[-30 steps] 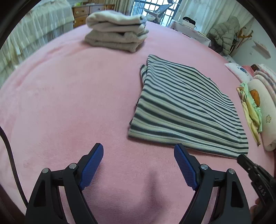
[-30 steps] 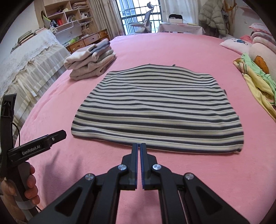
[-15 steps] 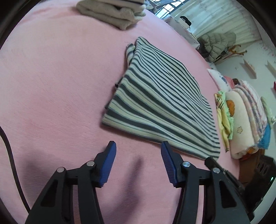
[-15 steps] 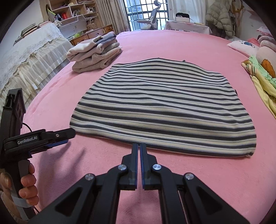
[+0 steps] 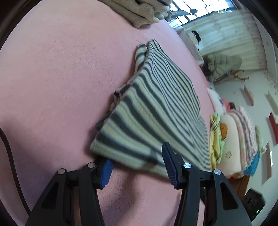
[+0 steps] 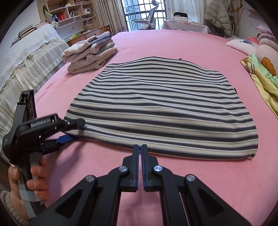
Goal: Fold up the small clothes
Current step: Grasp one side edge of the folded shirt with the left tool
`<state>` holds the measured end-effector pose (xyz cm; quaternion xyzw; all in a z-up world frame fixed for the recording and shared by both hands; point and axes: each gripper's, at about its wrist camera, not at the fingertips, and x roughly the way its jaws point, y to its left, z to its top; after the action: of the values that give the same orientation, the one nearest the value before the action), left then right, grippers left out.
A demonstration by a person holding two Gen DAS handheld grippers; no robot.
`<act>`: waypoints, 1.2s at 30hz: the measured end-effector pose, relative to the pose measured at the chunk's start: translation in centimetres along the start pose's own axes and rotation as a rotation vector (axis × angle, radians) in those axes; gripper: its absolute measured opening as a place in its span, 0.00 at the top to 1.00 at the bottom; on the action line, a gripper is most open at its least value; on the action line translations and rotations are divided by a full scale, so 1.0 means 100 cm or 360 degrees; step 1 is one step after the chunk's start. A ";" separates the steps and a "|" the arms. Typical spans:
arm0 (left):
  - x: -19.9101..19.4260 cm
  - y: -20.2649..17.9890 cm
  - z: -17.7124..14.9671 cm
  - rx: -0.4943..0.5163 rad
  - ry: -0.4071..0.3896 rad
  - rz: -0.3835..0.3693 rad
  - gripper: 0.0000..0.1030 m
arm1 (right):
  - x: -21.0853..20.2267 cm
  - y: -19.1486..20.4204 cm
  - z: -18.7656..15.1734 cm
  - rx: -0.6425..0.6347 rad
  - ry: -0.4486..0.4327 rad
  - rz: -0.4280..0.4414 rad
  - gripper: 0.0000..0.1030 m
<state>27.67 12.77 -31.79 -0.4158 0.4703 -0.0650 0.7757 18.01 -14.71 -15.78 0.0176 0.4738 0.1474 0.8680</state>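
Note:
A striped grey-and-cream garment (image 6: 161, 104) lies flat on the pink bed cover (image 6: 173, 43). My left gripper (image 6: 76, 130) is at its near left corner, rolled on its side and open. One blue pad is under the corner and the other finger lies over it, with a gap between them. In the left wrist view the corner (image 5: 125, 149) sits between the spread fingers of that gripper (image 5: 137, 156). My right gripper (image 6: 139, 146) is shut with nothing in it, its tips at the garment's near hem. A hand (image 6: 34, 177) holds the left gripper's handle.
A stack of folded beige and grey clothes (image 6: 90, 53) sits at the far left of the bed, also at the top of the left wrist view (image 5: 139, 13). Pillows and colourful bedding (image 6: 260, 73) are piled along the right side. The bed's left edge drops to a lace-covered cabinet (image 6: 26, 57).
My left gripper narrowed its jaws, sank, rolled and slid onto the garment's near left corner, which now lies between its fingers. The right gripper stayed shut and edged toward the hem.

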 end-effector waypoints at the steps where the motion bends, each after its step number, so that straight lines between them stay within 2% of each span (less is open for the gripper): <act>1: 0.002 0.002 0.003 -0.0034 -0.0017 -0.0023 0.50 | 0.001 -0.001 0.000 0.0005 0.0001 0.0001 0.98; 9: 0.011 -0.004 0.014 -0.0104 -0.0111 -0.0058 0.51 | 0.004 0.000 0.010 -0.0013 -0.0001 0.0017 0.98; 10: 0.010 -0.008 0.015 -0.0098 -0.0140 -0.0043 0.56 | 0.003 0.001 0.013 -0.0023 -0.0014 0.0015 0.98; 11: 0.009 -0.010 0.015 -0.0077 -0.0161 -0.0018 0.74 | 0.002 0.002 0.015 -0.0030 -0.0022 0.0009 0.98; 12: 0.007 -0.016 0.015 -0.0034 -0.0186 0.0023 0.85 | 0.001 0.002 0.018 -0.0035 -0.0031 0.0007 0.98; 14: 0.002 -0.029 0.013 0.0065 -0.0232 0.0094 0.89 | 0.000 0.001 0.024 -0.0034 -0.0043 0.0022 0.98; 18: -0.006 -0.058 0.007 0.0258 -0.0323 0.0234 0.91 | 0.004 -0.006 0.039 0.0002 -0.0020 0.0061 0.98; 23: -0.014 -0.088 -0.002 0.0434 -0.0430 0.0307 0.92 | 0.016 -0.012 0.072 -0.0029 0.0073 0.0153 0.97; 25: -0.017 -0.101 -0.008 0.0509 -0.0468 0.0302 0.92 | 0.020 -0.014 0.091 -0.0052 0.0094 0.0189 0.89; 27: -0.018 -0.117 -0.015 0.0590 -0.0491 0.0296 0.92 | 0.024 -0.021 0.110 -0.0033 0.0091 0.0186 0.62; 28: -0.018 -0.123 -0.017 0.0619 -0.0496 0.0291 0.92 | 0.025 -0.023 0.115 -0.0026 0.0087 0.0190 0.57; 36: 0.008 -0.181 -0.030 0.0814 -0.0448 0.0273 0.92 | 0.043 -0.059 0.164 0.0068 0.0113 0.0198 0.55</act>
<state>31.01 -1.10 -20.24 -0.1706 0.3601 -0.0573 0.9154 35.22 -17.41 -11.24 0.0603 0.5053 0.1916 0.8392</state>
